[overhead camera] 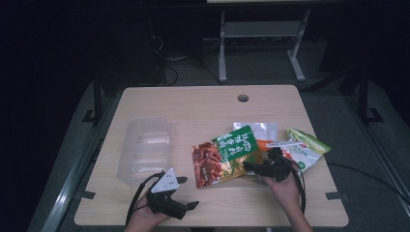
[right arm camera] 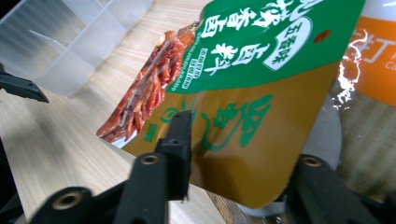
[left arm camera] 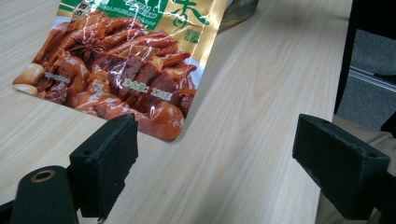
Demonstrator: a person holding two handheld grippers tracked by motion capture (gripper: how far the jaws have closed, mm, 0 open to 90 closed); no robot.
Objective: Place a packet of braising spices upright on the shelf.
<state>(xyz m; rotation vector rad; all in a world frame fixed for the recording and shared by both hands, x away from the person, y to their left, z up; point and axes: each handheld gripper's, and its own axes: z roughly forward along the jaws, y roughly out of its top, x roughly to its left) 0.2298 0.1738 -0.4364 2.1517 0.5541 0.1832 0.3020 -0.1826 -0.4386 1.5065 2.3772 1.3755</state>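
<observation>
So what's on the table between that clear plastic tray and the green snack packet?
Nothing: in the high view, bare wood separates the clear tray from the snack packet.

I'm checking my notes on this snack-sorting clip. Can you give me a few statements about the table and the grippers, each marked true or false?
1. The right gripper has the green and gold snack pouch between its jaws. True.
2. The left gripper holds the pouch too. False: its jaws stand wide apart over bare table.
3. A clear plastic tray sits left of the pouch. True.
4. The clear plastic tray holds several packets. False: it looks empty.
</observation>
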